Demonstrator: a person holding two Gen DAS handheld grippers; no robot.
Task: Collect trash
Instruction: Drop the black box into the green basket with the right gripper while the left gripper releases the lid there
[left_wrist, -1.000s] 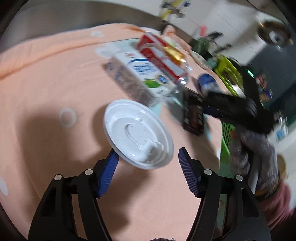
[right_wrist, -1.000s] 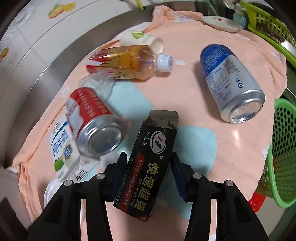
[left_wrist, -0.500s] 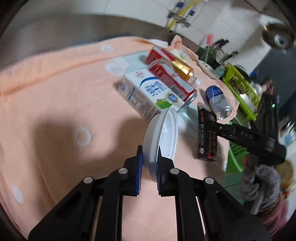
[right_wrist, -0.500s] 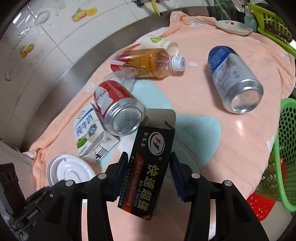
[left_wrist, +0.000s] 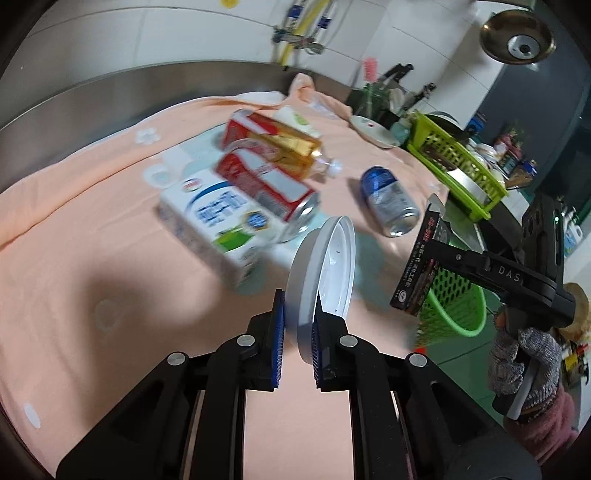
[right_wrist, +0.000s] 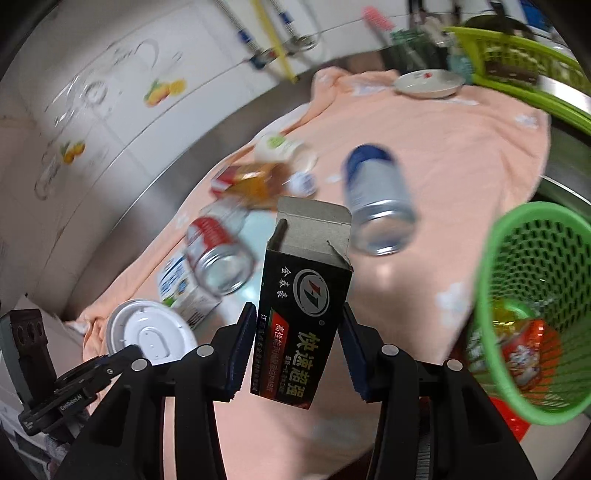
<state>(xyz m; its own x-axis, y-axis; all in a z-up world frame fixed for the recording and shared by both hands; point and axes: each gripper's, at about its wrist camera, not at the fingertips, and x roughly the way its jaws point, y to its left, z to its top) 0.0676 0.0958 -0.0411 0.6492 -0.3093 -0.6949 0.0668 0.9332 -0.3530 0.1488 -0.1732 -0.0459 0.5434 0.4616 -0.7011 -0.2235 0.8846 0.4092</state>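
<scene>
Left tongs (left_wrist: 297, 332) clenched a white lid (left_wrist: 325, 273); right tongs (right_wrist: 299, 349) clenched a black carton (right_wrist: 301, 317); wrappers lay binned in the green basket (right_wrist: 532, 280); cans (right_wrist: 380, 206) remained.

Left gripper (left_wrist: 297, 332): black angular plastic arms, blue ribbed pads (left_wrist: 279, 332), round silver screws at linkage joints. Right gripper (right_wrist: 299, 354): same black frame, dark-blue ribbed pads, silver screws; white "DAS" lettering on body. Hand (left_wrist: 524, 363) at 4 o'clock: grey speckled knit glove, maroon fuzzy sleeve.
</scene>
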